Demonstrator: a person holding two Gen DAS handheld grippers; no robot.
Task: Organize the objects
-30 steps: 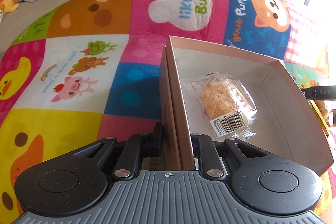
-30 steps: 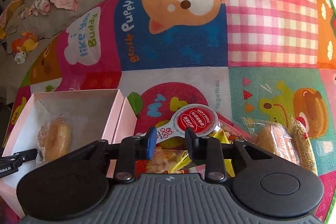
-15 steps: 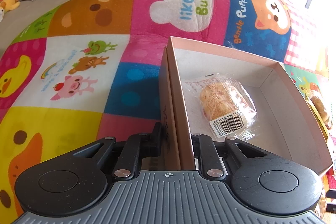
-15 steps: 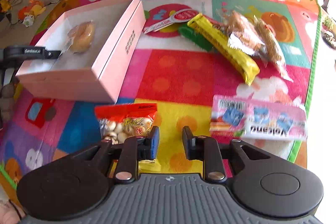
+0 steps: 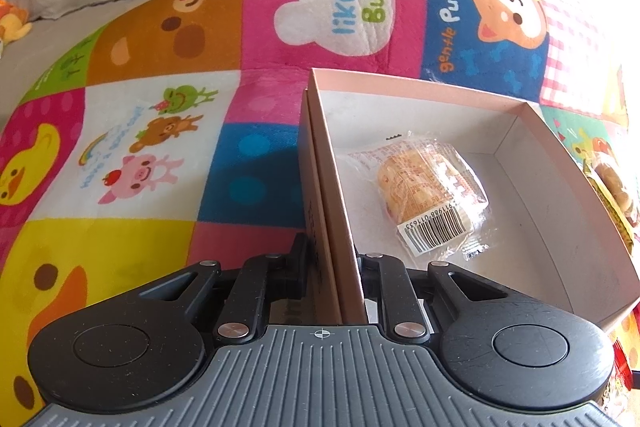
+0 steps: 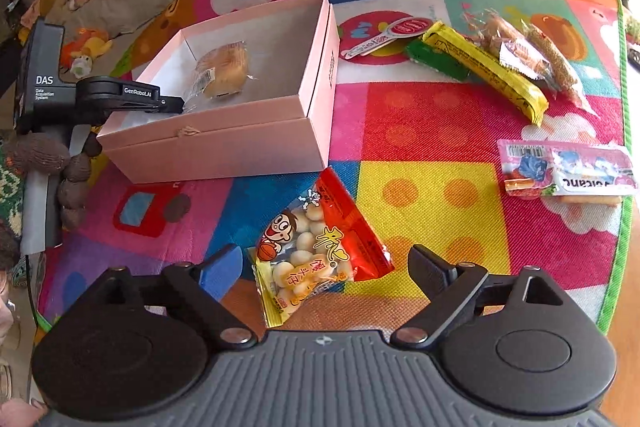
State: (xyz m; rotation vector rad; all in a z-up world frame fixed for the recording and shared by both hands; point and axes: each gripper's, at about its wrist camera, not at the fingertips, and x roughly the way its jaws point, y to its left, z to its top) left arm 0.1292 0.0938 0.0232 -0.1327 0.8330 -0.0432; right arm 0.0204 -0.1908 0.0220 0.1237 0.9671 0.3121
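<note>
Inside the pink box point(image 6: 240, 131) lies 1 wrapped bun point(image 6: 224, 67); my left tool point(image 5: 332, 259) pinches its wall, my right tool point(image 6: 324, 263) is opening over the red snack bag point(image 6: 320, 247), and about 6 snacks wait outside.

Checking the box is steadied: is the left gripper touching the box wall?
Touching. The left wrist view shows the left gripper clamped on the box wall.
</note>
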